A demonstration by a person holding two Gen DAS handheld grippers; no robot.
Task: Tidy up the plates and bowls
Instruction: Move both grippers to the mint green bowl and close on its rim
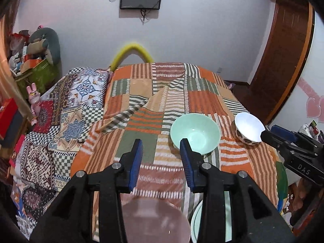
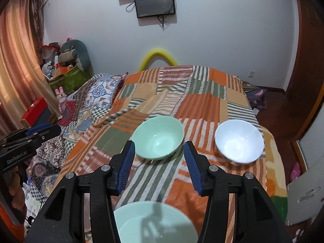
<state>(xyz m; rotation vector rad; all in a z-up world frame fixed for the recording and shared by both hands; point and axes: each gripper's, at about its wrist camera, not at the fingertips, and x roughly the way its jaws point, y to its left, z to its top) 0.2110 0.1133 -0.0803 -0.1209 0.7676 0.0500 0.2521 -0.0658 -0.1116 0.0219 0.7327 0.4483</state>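
I hold both tongs above a bed spread with an orange, green and cream striped patchwork blanket (image 2: 202,105). My left gripper (image 1: 161,165) has its blue-padded jaws spread wide with nothing between them, hovering over the blanket. Just beyond its right fingertip sits the mint-green bowl (image 1: 195,132), upright and empty; from this angle the tip overlaps the bowl's near rim, though I cannot tell whether it touches. Below this gripper, at the near edge of the bed, lies a pale pink plate (image 1: 156,220), blurred, and just beside it on the right the rim of a mint-green plate (image 1: 195,222).

My right gripper (image 2: 159,166) is likewise wide open and holds nothing. The mint-green bowl (image 2: 159,137) stands ahead of it, between the lines of its two fingers but past their tips. To the right, apart from the green one, stands a white bowl (image 2: 239,140), also upright; the left view shows a brown spotted pattern on its outside. Under the right gripper lies the mint-green plate (image 2: 156,222), with the gripper's shadow across it.

Each gripper shows at the edge of the other's view. On the far wall hangs a small dark screen (image 2: 155,4), and a yellow foam arch (image 2: 158,57) rises behind the bed.
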